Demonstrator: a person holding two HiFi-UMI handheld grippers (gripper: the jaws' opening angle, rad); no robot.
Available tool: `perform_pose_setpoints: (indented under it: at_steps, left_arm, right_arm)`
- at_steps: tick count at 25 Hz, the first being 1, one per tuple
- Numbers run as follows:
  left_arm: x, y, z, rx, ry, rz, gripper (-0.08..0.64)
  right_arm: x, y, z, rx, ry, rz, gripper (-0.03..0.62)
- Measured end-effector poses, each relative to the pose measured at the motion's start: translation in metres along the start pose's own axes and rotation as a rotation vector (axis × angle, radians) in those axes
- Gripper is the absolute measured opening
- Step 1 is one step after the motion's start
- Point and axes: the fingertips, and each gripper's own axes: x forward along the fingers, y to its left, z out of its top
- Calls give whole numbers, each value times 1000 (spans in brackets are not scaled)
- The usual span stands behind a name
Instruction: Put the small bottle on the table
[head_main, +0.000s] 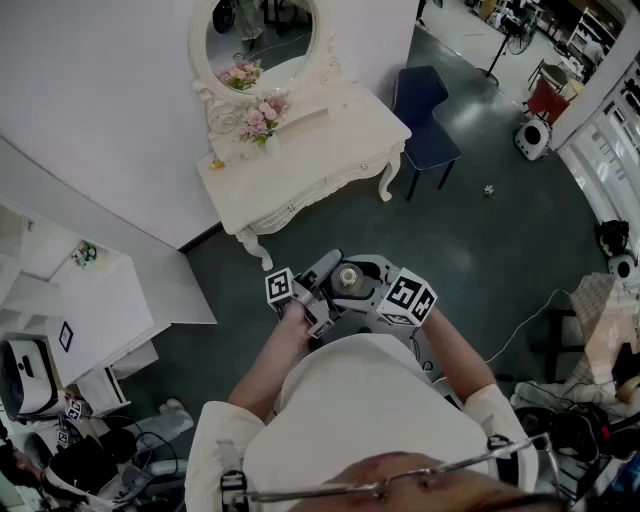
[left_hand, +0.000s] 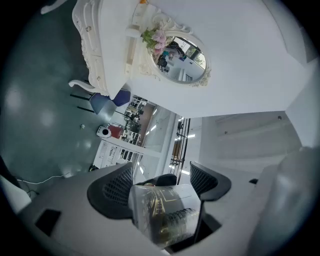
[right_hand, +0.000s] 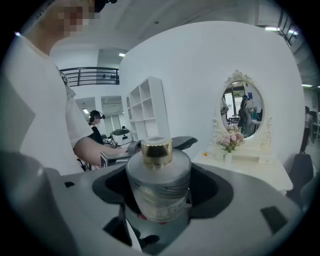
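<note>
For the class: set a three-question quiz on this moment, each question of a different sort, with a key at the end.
1. True or false: the small bottle already stands on the white dressing table.
2. The bottle's cap is: A gold, B red, C blue.
3. Fill in: below the oval mirror stands a bunch of pink ____.
Key: 1 false; 2 A; 3 flowers.

I find no readable text; print on the small bottle (right_hand: 158, 192) and the clear bottle (left_hand: 165, 212) is blurred.
</note>
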Motion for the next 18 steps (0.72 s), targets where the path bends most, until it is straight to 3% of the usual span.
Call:
perform_pose_setpoints:
  at_steps: [18]
  left_arm:
    - [5,5,-14,21,-29,-10,351]
  right_arm:
    - [-17,6,-6,-36,-10,21,347]
